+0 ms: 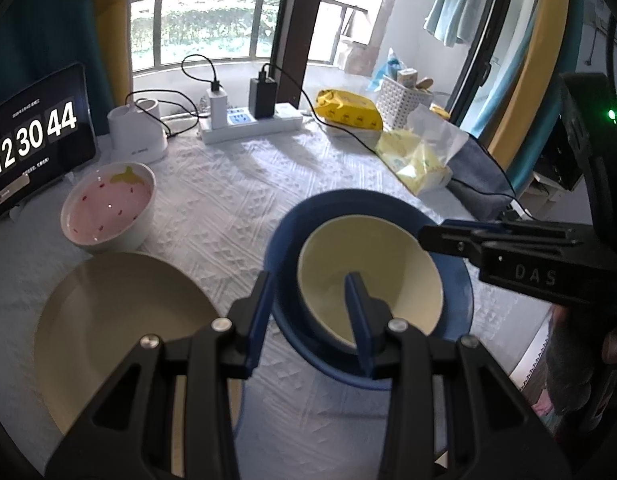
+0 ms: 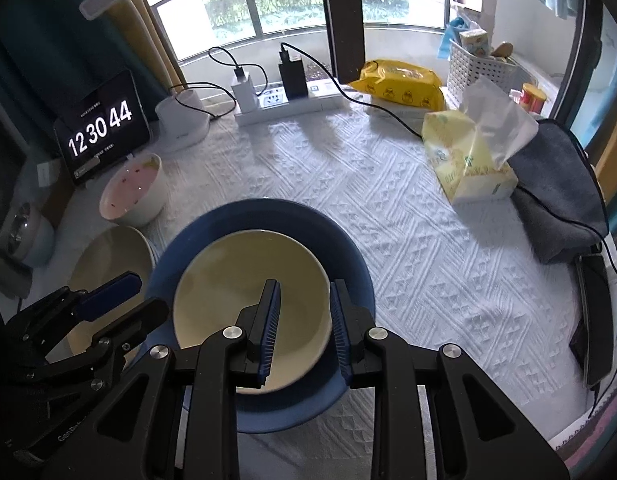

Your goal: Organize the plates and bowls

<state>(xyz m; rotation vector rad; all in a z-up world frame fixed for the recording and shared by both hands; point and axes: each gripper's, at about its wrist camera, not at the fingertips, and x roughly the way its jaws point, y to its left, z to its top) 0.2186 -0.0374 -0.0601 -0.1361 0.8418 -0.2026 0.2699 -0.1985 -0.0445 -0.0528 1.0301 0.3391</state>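
– cream bowl (image 2: 228, 280) is sitting inside the blue dish (image 2: 268, 216), right? where are the jaws standing?

– yes, it is nesting there, near the front of the counter (image 1: 236, 200). the left gripper (image 1: 307, 280) is reaching in from the left side: its jaws are standing partly apart, one outside the blue dish's rim, the other over the inside of the cream bowl.

– are they pressing on the walls?

– i am not able to tell. the right gripper (image 2: 304, 282) is straddling the cream bowl's right wall, one jaw inside the bowl, one just outside it over the blue dish. those jaws are partly apart too, and whether they are squeezing the wall is not showing.

– and what is lying around them?

– a cream plate (image 1: 108, 312) is resting just left of the blue dish. behind it a pink bowl (image 1: 108, 208) with a strawberry pattern is standing in front of a tablet (image 1: 32, 140) that is showing a clock. a power strip (image 1: 252, 124) is lying along the far edge by the window, and a tissue pack (image 2: 468, 160) is sitting well off to the right.
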